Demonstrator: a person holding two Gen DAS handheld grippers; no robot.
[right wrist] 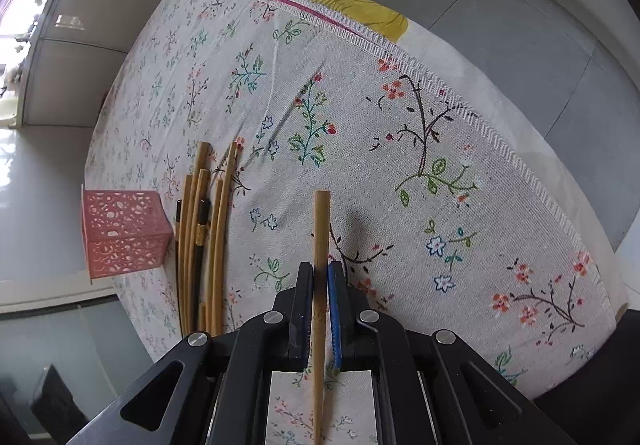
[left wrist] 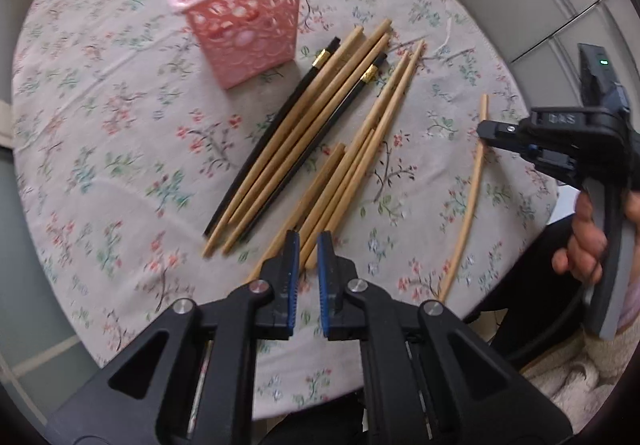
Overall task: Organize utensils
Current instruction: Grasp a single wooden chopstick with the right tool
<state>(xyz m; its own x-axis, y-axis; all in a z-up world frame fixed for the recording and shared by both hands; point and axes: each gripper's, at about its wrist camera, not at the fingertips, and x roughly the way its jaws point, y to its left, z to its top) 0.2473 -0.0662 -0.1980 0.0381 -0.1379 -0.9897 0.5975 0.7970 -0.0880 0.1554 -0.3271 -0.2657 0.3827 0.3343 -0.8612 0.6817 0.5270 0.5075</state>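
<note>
1. The pink basket (left wrist: 236, 17) is standing upright at the far side of the counter (left wrist: 100, 173), blocking a low pass there.
2. The chopstick pile (left wrist: 320, 141) is lying just beside it, fanning toward the near edge under the left claw (left wrist: 308, 241).
3. The right claw (left wrist: 486, 131) is occupying the right side, clamping a single chopstick (right wrist: 321, 245).
4. Bare cloth is lying open left of the pile.

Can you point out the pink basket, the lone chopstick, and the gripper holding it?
pink basket (left wrist: 244, 33), left wrist view, front wall.
lone chopstick (right wrist: 321, 229), right wrist view, upper shaft.
right gripper (right wrist: 320, 273), right wrist view, between its fingertips.
</note>
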